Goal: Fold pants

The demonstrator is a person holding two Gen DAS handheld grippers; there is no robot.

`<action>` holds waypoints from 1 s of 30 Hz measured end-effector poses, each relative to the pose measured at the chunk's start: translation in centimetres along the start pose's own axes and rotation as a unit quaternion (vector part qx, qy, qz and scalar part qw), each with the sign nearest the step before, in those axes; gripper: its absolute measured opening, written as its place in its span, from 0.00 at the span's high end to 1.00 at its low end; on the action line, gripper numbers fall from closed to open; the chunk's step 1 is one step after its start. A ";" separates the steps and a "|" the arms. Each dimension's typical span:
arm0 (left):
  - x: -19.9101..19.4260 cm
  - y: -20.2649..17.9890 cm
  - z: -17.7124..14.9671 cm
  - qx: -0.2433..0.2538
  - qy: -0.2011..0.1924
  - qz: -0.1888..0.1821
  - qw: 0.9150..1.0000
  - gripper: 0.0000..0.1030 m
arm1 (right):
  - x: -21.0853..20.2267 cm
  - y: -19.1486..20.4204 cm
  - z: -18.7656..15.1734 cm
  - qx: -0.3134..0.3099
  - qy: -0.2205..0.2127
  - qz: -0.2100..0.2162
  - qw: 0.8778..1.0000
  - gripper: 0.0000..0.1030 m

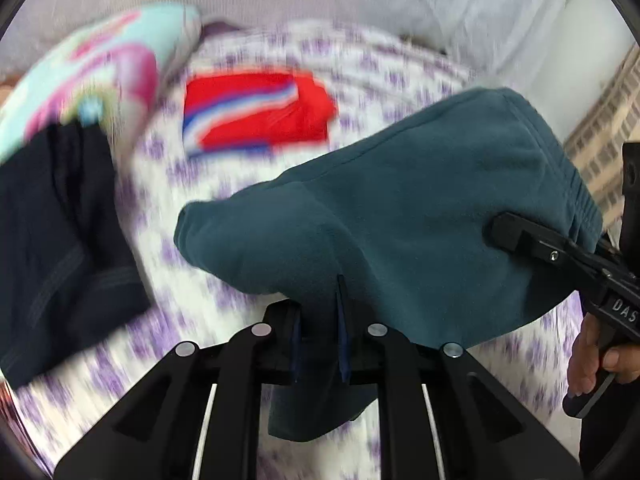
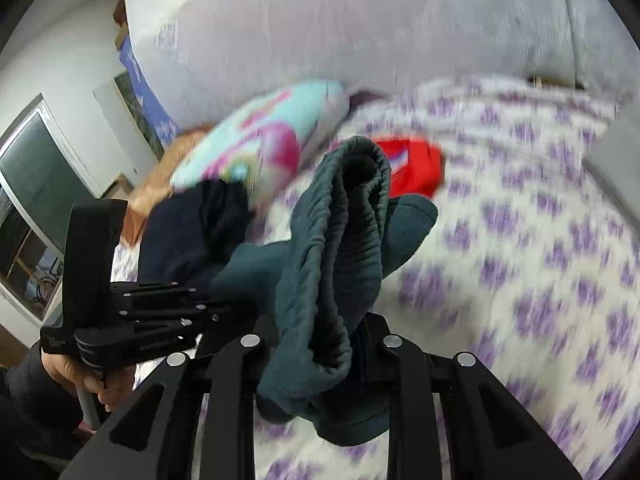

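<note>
The teal fleece pants [image 1: 400,208] hang in the air above the bed, held between both grippers. My left gripper [image 1: 320,336] is shut on one lower edge of the pants. My right gripper [image 2: 344,340] is shut on the elastic waistband [image 2: 336,248], which bunches up in front of its camera. The right gripper also shows in the left wrist view [image 1: 508,232], pinching the waistband at the right. The left gripper shows in the right wrist view [image 2: 224,312] at the left, its tips hidden by the fabric.
A bed sheet with purple flowers [image 1: 180,320] lies below. A folded red striped garment [image 1: 260,116] lies farther back. A dark navy garment [image 1: 56,240] and a colourful pillow [image 1: 92,76] are at the left. A grey headboard [image 2: 360,32] stands behind.
</note>
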State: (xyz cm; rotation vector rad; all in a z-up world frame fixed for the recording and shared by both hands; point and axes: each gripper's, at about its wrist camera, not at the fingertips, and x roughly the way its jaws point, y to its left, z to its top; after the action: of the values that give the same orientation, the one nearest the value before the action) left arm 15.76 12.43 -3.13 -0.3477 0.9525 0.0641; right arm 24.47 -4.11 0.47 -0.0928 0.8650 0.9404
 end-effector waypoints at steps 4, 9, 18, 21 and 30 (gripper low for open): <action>1.9 1.0 4.0 0.014 -0.019 0.024 0.999 0.87 | 2.9 -3.8 1.5 0.030 -0.001 -0.025 0.999 0.76; 10.7 4.5 3.9 -0.014 0.071 0.080 0.994 0.79 | 10.2 -10.1 -1.4 0.097 0.085 -0.163 0.978 0.35; 13.0 7.1 2.0 -0.068 0.104 0.124 0.984 0.40 | 10.6 -12.2 -4.1 0.119 0.108 -0.233 0.959 0.17; 10.4 6.4 1.7 -0.068 0.085 0.119 0.987 0.33 | 7.4 -10.3 -4.0 0.120 0.067 -0.215 0.967 0.16; 2.0 2.3 -2.2 -0.045 0.041 0.129 0.990 0.15 | 1.9 -2.9 -6.5 0.094 0.043 -0.196 0.975 0.06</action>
State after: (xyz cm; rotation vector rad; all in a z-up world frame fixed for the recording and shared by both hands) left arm 14.69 13.73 -6.56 -0.3102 1.0750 0.3313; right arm 23.24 -7.38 -5.98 -0.1355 0.9684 0.4865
